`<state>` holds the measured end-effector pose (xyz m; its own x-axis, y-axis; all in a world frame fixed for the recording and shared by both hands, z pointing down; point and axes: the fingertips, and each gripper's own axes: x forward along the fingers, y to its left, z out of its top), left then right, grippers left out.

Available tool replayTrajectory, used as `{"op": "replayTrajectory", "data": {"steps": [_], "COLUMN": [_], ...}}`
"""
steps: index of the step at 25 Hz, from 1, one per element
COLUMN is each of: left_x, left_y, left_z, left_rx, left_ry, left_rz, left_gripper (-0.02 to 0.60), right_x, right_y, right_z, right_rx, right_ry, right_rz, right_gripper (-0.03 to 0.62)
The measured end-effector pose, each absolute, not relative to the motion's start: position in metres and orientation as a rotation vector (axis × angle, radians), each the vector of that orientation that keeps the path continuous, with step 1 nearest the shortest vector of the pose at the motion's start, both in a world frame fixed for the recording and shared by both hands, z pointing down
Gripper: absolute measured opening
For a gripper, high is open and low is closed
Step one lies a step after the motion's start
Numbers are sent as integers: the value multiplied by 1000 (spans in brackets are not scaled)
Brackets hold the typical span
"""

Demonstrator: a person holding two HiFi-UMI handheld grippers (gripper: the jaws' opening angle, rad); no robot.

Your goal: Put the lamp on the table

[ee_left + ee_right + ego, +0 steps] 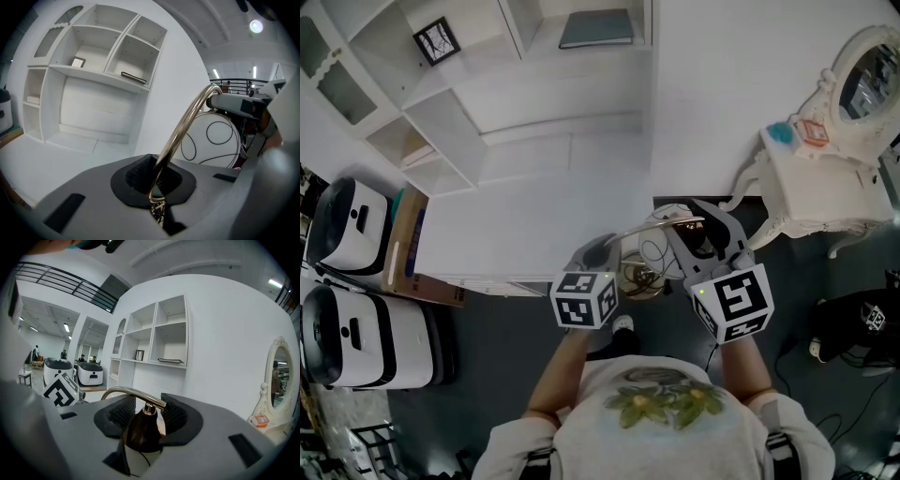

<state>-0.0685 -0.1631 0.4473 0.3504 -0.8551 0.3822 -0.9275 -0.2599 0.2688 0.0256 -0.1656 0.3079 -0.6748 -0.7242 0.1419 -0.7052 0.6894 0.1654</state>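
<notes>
The lamp (pixel 649 251) is held off the ground between both grippers, close in front of the person, by the near right corner of the white surface (pixel 516 234). The left gripper (pixel 154 180) is clamped tight on the lamp's curved brass arm (pixel 187 122). The right gripper (pixel 143 416) stands wider, its pads pressed on the dark socket cap (pixel 140 430) above the white globe shade (pixel 211 140). A white dressing table (pixel 820 183) stands far right.

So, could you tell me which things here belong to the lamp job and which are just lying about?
Job in hand: lamp, left gripper, right gripper, white table.
Lying about: shelf clock, book, mirrored dresser, white machines, cardboard box.
</notes>
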Motion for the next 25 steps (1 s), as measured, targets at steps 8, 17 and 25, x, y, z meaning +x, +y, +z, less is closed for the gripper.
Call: {"op": "replayTrajectory", "data": {"steps": [8, 17, 25], "left_x": [-75, -82, -87], "left_y": [-182, -205, -229], "left_z": [448, 450, 452], "left_rx": [2183, 2194, 2208], "left_ry": [-1545, -1517, -1496], "left_rz": [219, 220, 223], "left_gripper": [26, 26, 26], "right_x": [20, 12, 6], "right_y": [-183, -205, -226], "right_z": [308, 311, 312], "right_rx": [1172, 1200, 1224], "right_ry": [-2695, -2673, -2656], "right_rz": [-142, -137, -138], "right_gripper": [186, 186, 186]}}
